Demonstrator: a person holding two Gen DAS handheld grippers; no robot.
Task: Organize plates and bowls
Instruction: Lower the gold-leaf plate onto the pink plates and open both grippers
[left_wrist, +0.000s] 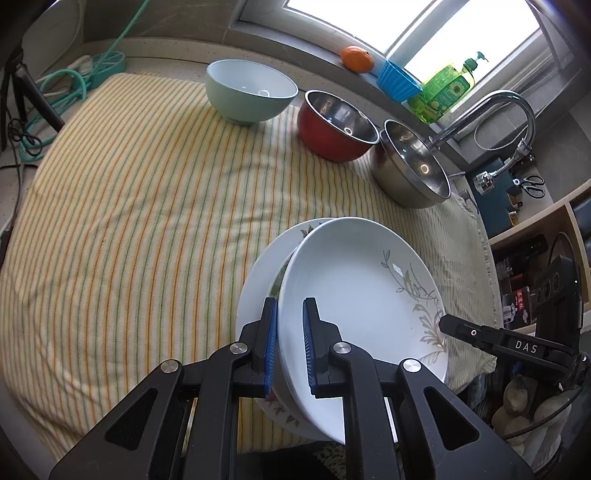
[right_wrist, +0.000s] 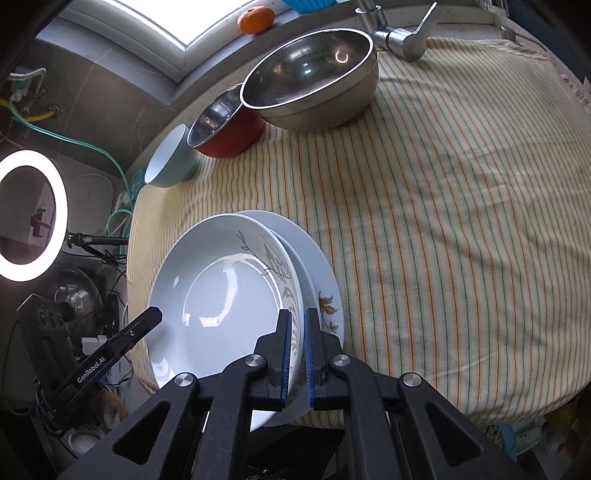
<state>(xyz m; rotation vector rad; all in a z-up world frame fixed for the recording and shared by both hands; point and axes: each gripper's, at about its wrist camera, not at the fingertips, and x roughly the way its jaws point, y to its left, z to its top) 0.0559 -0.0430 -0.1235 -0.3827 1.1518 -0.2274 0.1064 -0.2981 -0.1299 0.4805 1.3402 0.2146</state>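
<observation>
Both claws (left_wrist: 290, 347) (right_wrist: 297, 354) clamped on top plate's (left_wrist: 354, 280) rim.

You are working in a home kitchen. At the right of the left wrist view a chrome faucet (left_wrist: 498, 110) arches beside the window sill, where a green dish soap bottle (left_wrist: 445, 92) and an orange (left_wrist: 356, 58) sit. Your counter is covered by a striped cloth (left_wrist: 147, 206) carrying a steel mixing bowl (left_wrist: 413, 166) and white plates (left_wrist: 354, 295).
</observation>
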